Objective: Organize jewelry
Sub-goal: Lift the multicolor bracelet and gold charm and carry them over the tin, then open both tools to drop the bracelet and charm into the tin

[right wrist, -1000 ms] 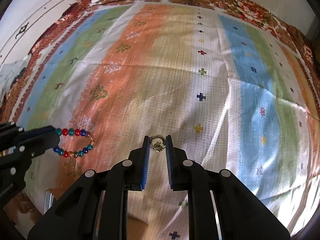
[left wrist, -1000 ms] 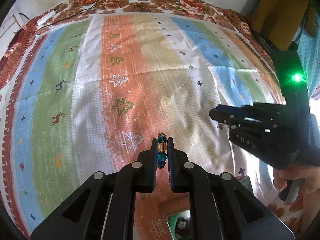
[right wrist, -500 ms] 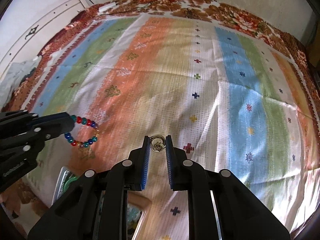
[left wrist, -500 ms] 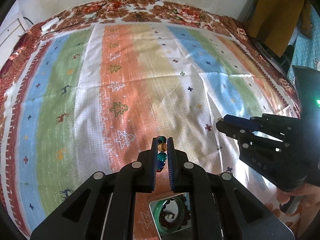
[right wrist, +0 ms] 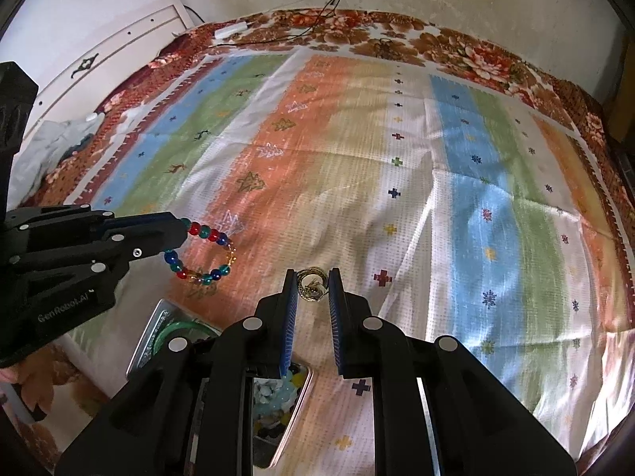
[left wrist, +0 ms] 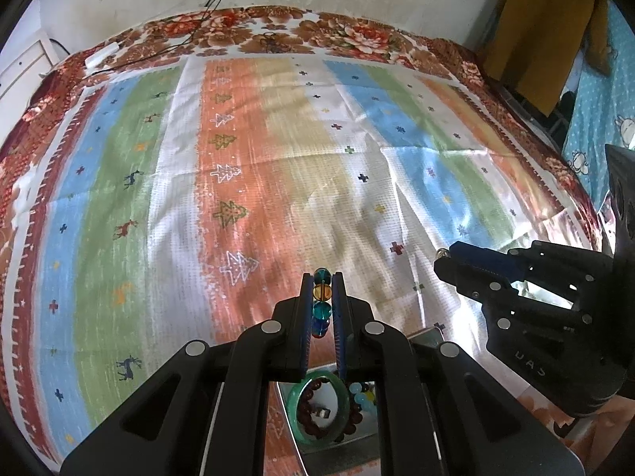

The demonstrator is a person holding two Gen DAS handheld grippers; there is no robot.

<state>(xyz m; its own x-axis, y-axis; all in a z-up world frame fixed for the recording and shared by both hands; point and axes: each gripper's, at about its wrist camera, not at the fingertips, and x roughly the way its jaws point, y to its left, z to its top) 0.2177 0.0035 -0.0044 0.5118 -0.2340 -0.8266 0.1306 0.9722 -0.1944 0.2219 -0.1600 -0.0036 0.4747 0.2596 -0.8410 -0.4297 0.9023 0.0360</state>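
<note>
My left gripper is shut on a bracelet of coloured glass beads, held above the striped cloth. In the right wrist view the bracelet hangs as a full ring from the left gripper. My right gripper is shut on a small gold ring-shaped piece; it shows at the right of the left wrist view. A metal-rimmed jewelry tray lies below both grippers, holding a green bangle, a dark bead bracelet and pale beads.
A striped cloth with tree and cross motifs covers a bed with a floral border. A white cable and plug lie at the far edge. A white cabinet stands at the left, a yellow-brown cloth hangs at the right.
Both grippers have risen and drawn back toward the near edge, each still holding its piece. The tray with the green bangle has come into view beneath them.
</note>
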